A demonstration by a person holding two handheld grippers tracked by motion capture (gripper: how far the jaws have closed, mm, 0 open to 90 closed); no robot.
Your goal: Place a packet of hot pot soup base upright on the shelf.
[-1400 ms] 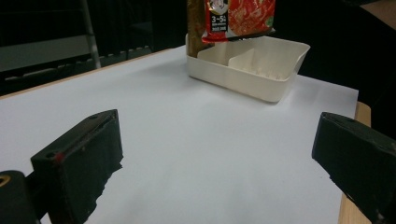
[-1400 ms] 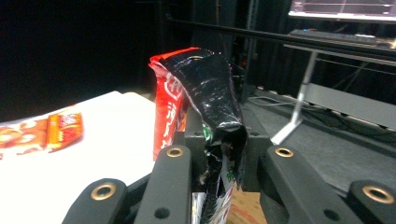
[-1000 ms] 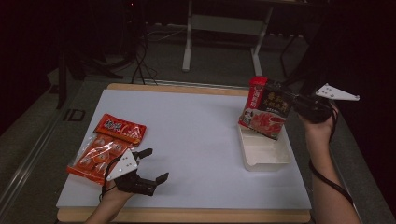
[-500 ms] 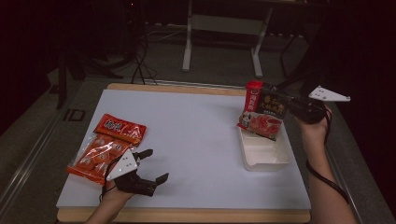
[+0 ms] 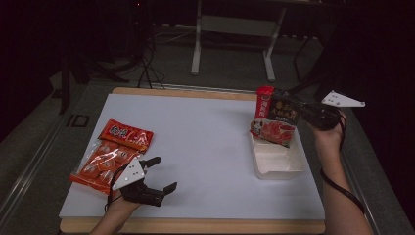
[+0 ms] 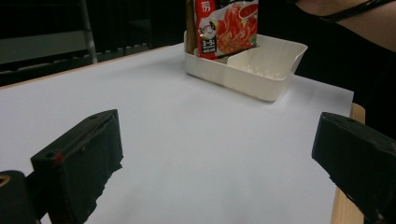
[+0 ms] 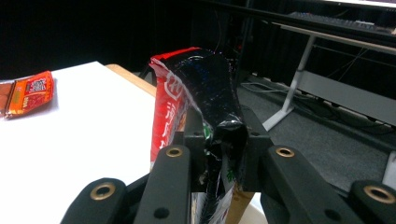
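Right claw (image 5: pixel 298 108) clamps the glossy red-and-black soup packet (image 5: pixel 274 122); lower it squarely into the white plastic tray (image 5: pixel 286 166). Left claw (image 5: pixel 159 174) rests apart.

Bare table (image 5: pixel 205 147) between snack packets (image 5: pixel 110 152) and tray (image 5: pixel 279 164)

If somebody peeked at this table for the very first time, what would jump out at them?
Probably the red and black food packet, pinched in the right hand-held gripper and held upright over the far end of the white tray at the table's right side. Next, the bright orange snack packets lying flat near the left edge, right beside the left hand-held gripper, whose jaws are wide open with nothing in them.
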